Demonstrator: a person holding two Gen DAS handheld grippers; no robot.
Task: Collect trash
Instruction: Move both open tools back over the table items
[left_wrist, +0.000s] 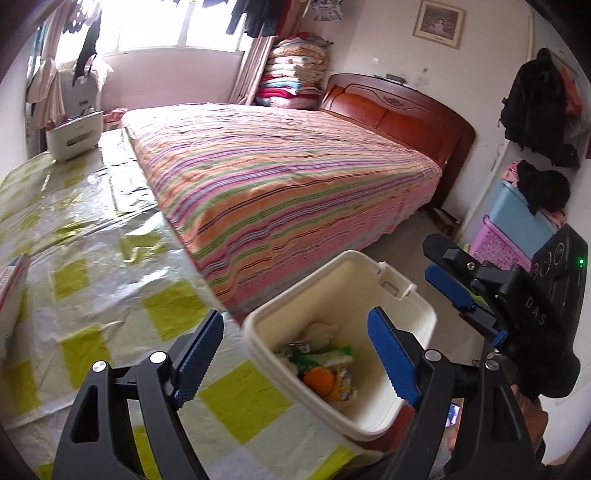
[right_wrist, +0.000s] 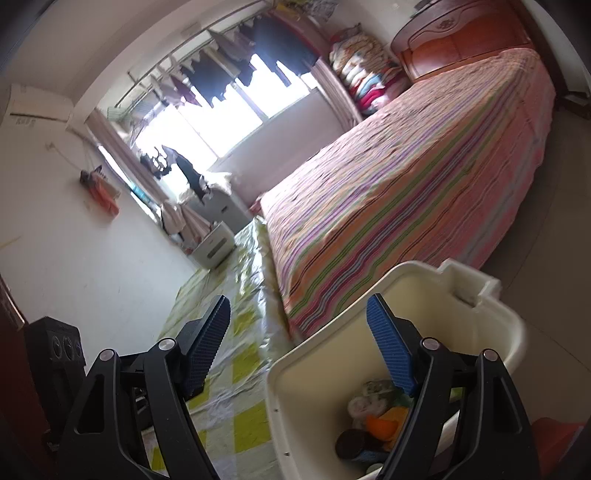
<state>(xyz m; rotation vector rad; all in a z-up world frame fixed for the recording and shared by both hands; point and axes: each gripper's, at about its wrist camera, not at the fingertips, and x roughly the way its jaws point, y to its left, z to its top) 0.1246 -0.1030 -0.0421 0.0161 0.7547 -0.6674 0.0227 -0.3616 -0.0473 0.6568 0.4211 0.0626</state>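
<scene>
From the left wrist, the left gripper (left_wrist: 295, 354) stands wide apart and empty above the cream bin (left_wrist: 413, 321), which holds trash (left_wrist: 321, 365) beside the striped bed (left_wrist: 288, 173). From the right wrist, the right gripper (right_wrist: 299, 343) gapes empty too, one finger over the bin's (right_wrist: 314, 369) trash (right_wrist: 373, 417).

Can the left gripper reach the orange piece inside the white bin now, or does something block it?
Probably yes. The left gripper is open above the white bin, whose top is uncovered, and the orange piece lies exposed on the other trash.
</scene>
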